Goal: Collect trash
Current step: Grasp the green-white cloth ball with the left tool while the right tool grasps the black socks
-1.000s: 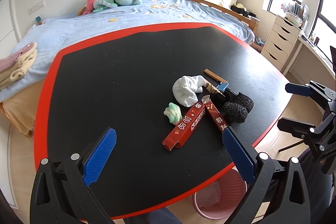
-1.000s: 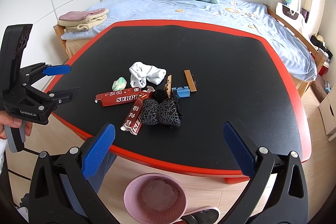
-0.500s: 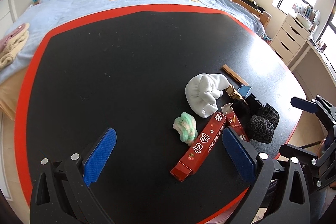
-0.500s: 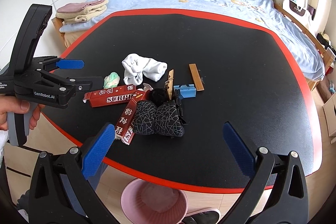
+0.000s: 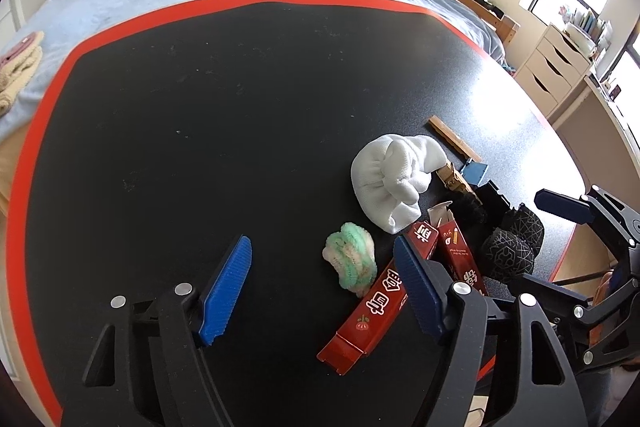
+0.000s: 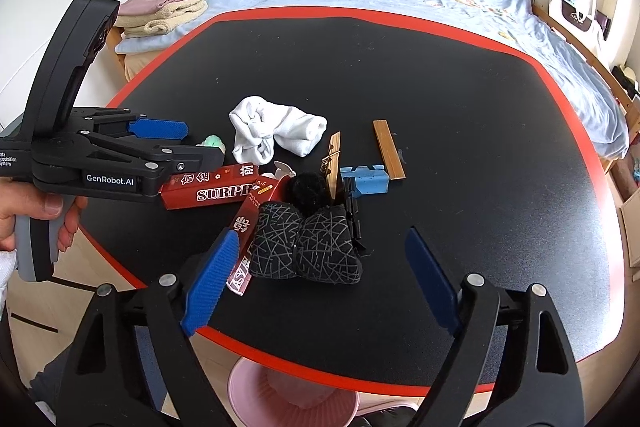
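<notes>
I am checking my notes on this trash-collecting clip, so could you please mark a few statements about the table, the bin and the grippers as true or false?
1. The pink waste bin stands on the floor below the table's near edge. True.
2. The left gripper already holds the longer red carton. False: its jaws are closing, but the pads do not yet press on it.
3. The white sock bundle lies on the black tabletop. True.
4. The green-and-white crumpled ball is inside the bin. False: it lies on the table beside the longer red carton.
5. The right gripper grips the black patterned bundle. False: it is closing, touching nothing.
</notes>
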### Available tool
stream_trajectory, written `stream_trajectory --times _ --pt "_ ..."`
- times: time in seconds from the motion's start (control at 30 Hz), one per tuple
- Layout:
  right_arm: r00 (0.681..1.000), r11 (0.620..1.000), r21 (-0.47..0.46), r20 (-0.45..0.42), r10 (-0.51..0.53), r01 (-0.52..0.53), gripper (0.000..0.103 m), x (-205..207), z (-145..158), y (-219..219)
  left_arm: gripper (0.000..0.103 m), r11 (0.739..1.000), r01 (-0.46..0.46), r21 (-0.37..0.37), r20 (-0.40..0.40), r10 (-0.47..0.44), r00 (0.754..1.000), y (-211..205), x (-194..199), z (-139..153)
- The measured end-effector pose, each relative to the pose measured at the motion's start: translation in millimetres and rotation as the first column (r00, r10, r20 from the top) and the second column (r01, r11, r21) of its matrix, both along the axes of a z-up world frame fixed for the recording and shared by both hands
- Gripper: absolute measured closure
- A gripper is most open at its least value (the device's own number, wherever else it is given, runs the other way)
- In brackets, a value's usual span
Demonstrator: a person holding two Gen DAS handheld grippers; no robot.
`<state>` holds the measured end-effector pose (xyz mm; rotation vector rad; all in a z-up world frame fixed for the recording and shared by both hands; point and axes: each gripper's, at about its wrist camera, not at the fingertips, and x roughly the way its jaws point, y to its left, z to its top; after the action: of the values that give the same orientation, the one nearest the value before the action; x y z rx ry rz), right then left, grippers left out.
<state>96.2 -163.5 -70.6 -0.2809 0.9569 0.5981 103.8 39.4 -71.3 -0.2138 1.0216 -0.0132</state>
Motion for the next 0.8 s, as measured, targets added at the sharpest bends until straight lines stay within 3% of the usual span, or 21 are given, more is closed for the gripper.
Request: stream_trajectory --times 0.03,0.1,0.27,0.37,0.8 --pt "1.0 1.0 -0.002 -0.003 0.001 -0.001 0.023 0.4 -0.5 1.1 0.034 1.0 0.002 0.002 0.001 -0.002 1.0 -0.5 0.3 0.0" --pt "1.0 1.0 -0.006 -0.006 0.003 -0.003 0.027 1.1 -2.6 2.6 0.047 1.0 0.009 0.01 0.002 -0.009 1.0 -2.8 0.5 0.9" --pt "1.0 1.0 -0.006 -0.007 0.003 -0.003 0.035 3.2 -5.0 5.1 0.066 0.999 0.026 0.023 0.0 -0.026 1.0 -5.4 2.3 2.0" --pt "1.0 1.0 -0.006 -0.007 0.008 -0.008 0.047 3.0 -5.8 4.8 0.08 0.999 0.038 0.032 -0.002 -0.038 0.999 -6.7 2.3 1.4" --pt "1.0 1.0 0.026 0.013 -0.004 0.003 0.052 -2.4 4.7 -3.7 0.083 0.997 0.041 0.059 0.047 -0.044 0.998 -8.7 1.5 13.2"
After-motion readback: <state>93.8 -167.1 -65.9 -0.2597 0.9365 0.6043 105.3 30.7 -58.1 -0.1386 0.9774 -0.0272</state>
